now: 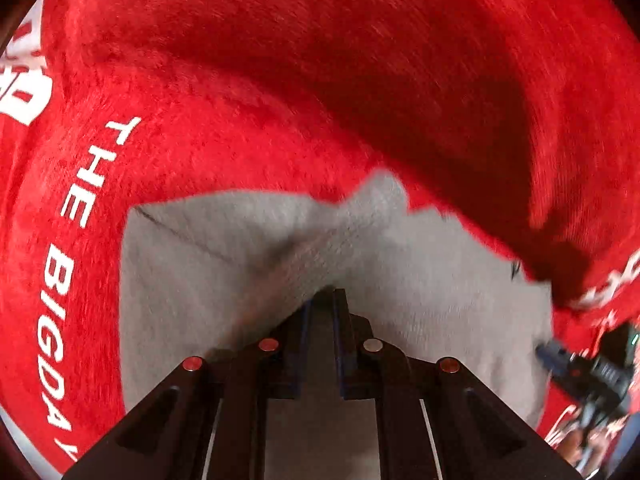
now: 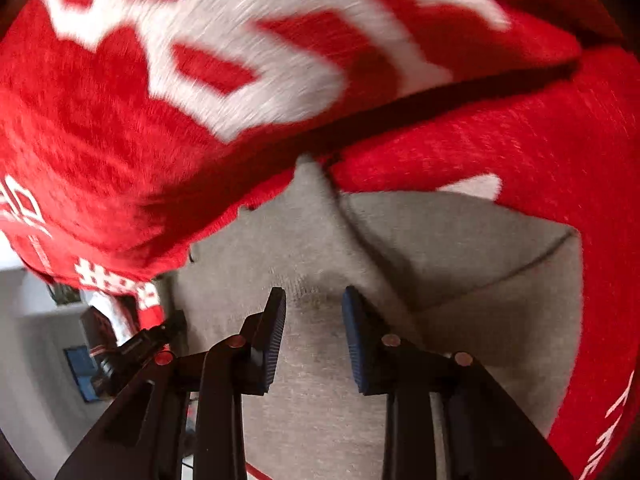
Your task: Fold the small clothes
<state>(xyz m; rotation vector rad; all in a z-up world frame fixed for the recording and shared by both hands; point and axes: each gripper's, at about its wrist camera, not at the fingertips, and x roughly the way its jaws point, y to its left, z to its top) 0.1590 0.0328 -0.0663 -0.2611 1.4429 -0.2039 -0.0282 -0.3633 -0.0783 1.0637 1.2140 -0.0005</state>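
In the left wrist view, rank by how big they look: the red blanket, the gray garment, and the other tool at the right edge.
1. red blanket, fills most of the view.
2. gray garment.
3. right tool, smallest, though it sits farther from the camera.

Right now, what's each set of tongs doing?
Left tongs: closed, pinching the grey garment.
Right tongs: open, holding nothing, fingers either side of the grey fabric.

Bright, even light — motion blur smears red fabric (image 2: 120, 140), dark fold shadows, fisheye bending at edges.
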